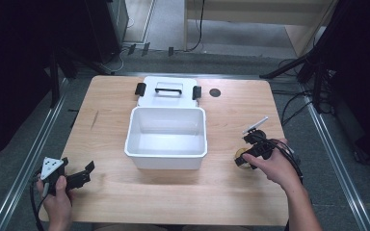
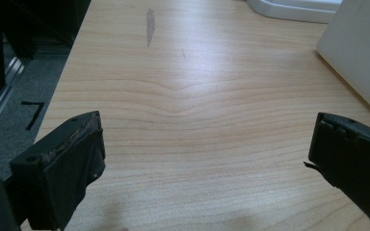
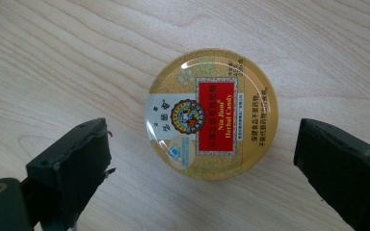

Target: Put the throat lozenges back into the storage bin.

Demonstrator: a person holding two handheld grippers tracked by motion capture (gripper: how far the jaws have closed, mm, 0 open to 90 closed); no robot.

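Right gripper (image 3: 202, 159) points down over round tin (image 3: 212, 114) reading "Nin Jiom Herbal Candy", jaws spread; left gripper (image 2: 204, 168) low over table (image 2: 197, 96), jaws apart.

Light wooden table (image 1: 125, 192) with a dark smudge near its left side, grey carpeted floor (image 1: 9, 159) around it, metal rails (image 1: 33, 154) along both sides, black stand legs (image 1: 289, 70) and cables at the far corners, pale wooden furniture (image 1: 270, 12) beyond, dim black surroundings

Dim surroundings; glare on table (image 2: 192, 91); sharp close-ups.
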